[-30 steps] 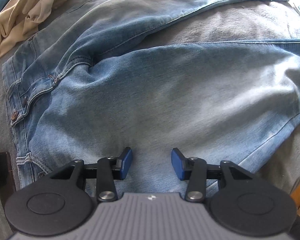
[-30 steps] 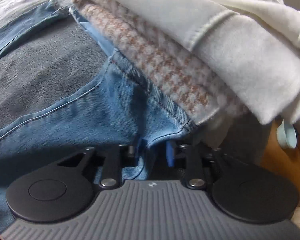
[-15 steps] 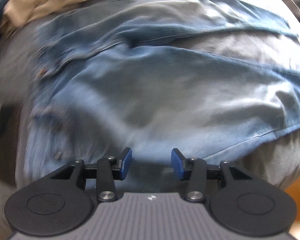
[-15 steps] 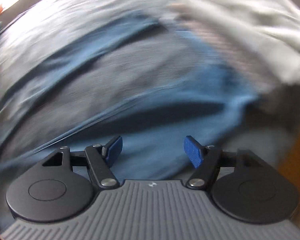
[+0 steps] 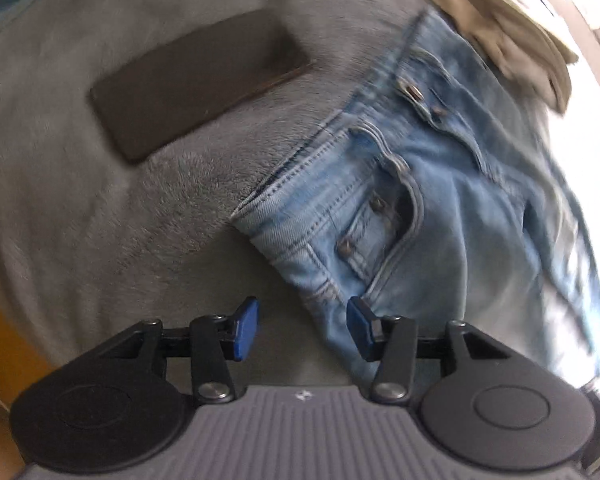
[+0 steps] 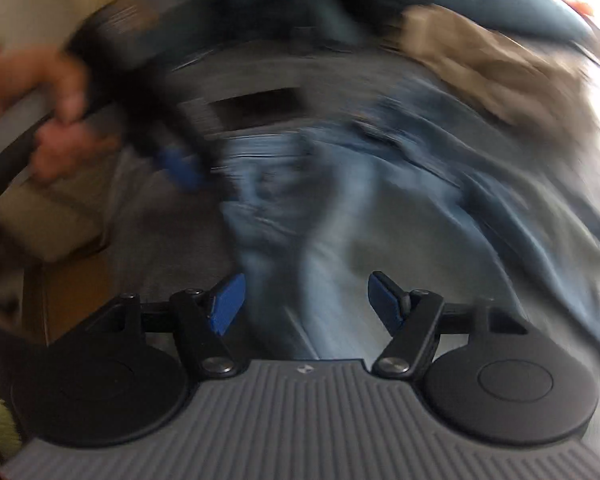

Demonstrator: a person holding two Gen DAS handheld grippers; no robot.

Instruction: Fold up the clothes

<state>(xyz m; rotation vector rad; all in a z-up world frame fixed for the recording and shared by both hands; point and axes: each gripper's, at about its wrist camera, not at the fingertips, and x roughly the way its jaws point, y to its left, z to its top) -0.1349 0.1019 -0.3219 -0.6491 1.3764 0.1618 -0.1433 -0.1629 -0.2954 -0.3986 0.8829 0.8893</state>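
**Denim waistband corner sits just off the left gripper**

Faded blue jeans (image 5: 440, 208) lie flat on the grey blanket (image 5: 100, 200), legs running off to the right, a dark phone (image 5: 196, 80) beside the waistband. The left gripper (image 5: 302, 328) hovers nearest that corner, jaws parting, nothing between them. The right gripper (image 6: 304, 300) hangs over the denim, pads apart and empty.

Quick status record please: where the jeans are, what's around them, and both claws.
surface: grey plush blanket
jeans: light blue jeans, waistband corner nearest the left claw
left claw: left claw jaws opening, nothing pinched; waistband corner lies just ahead
right claw: right claw open, empty, over the jeans; view blurred
nearby: dark flat phone-like slab on the blanket; beige garment past the waistband
fold: not yet begun
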